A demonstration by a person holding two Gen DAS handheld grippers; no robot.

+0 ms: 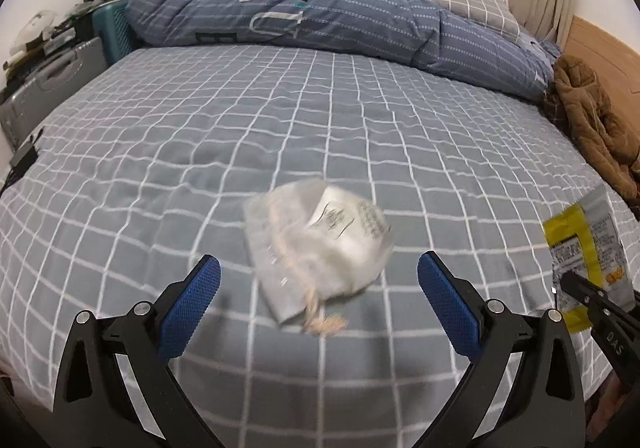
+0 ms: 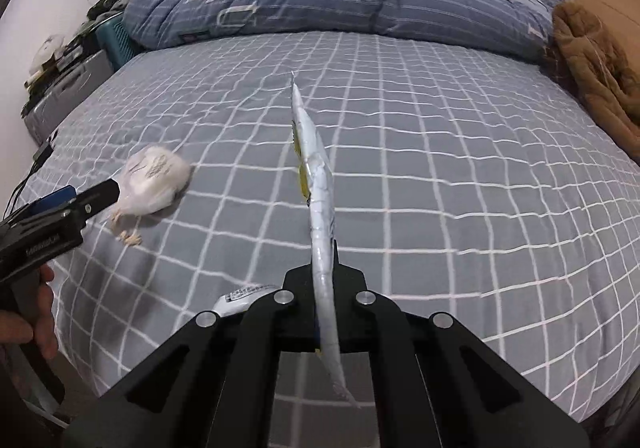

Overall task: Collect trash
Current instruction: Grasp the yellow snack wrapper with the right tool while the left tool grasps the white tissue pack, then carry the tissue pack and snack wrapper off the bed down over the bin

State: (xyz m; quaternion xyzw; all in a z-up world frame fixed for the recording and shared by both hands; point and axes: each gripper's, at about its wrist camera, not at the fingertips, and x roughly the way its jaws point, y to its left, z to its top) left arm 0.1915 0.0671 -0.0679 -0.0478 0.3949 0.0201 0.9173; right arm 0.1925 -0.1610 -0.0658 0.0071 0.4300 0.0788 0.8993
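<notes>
The left gripper (image 1: 319,280) hovers low over the bed (image 1: 200,135), fingers spread wide around nothing, a crumpled white bag (image 1: 320,248) just ahead. The right gripper (image 2: 323,268) holds a yellow wrapper (image 2: 316,183) edge-on, fingers clamped; only the left view shows its printed face.

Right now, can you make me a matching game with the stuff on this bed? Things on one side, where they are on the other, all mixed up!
Things:
1. yellow wrapper
2. white pouch
3. brown jacket
4. blue quilt

Places:
A. bunched along the far side of the bed
B. lying on the checked sheet in front of the open left gripper
C. pinched in the shut right gripper
D. heaped at the bed's right edge by the wooden headboard

Pairs: 1-C, 2-B, 3-D, 4-A
</notes>
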